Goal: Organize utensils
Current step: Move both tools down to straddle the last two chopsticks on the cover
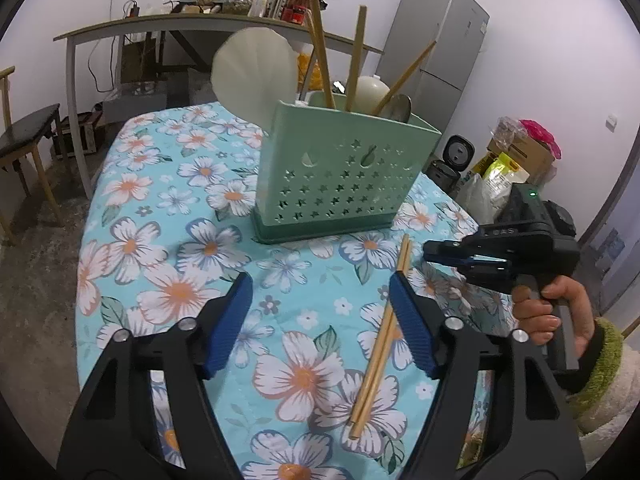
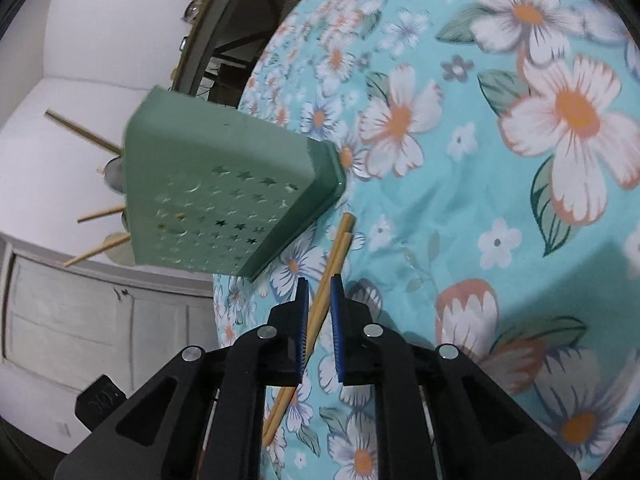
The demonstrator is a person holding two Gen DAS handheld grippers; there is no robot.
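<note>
At the right edge of the left wrist view, the right gripper [image 1: 434, 254] is held level by a hand [image 1: 554, 312], jaws narrowed around the chopsticks [image 1: 380, 340] without visibly pinching them. At lower centre the left gripper [image 1: 320, 312] is spread wide above the floral tablecloth [image 1: 160, 208]. Only the right wrist view shows the chopsticks [image 2: 320, 300] passing between the blue pads [image 2: 338, 320], just below the green utensil holder [image 2: 224, 184].

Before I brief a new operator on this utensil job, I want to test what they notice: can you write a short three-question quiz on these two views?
1. True or false: the pair of chopsticks on the tablecloth lies inside the green holder.
2. Which gripper has its fingers either side of the chopsticks on the cloth? A) left gripper B) right gripper C) neither
3. Fill in: besides chopsticks, the holder has a white ____ standing in it.

Key
1. False. They lie flat on the cloth in front of the holder.
2. B. The right gripper's fingers, a narrow gap apart, straddle the pair; the left is wide open, clear of the pair.
3. Paddle, a broad flat scoop.
</note>
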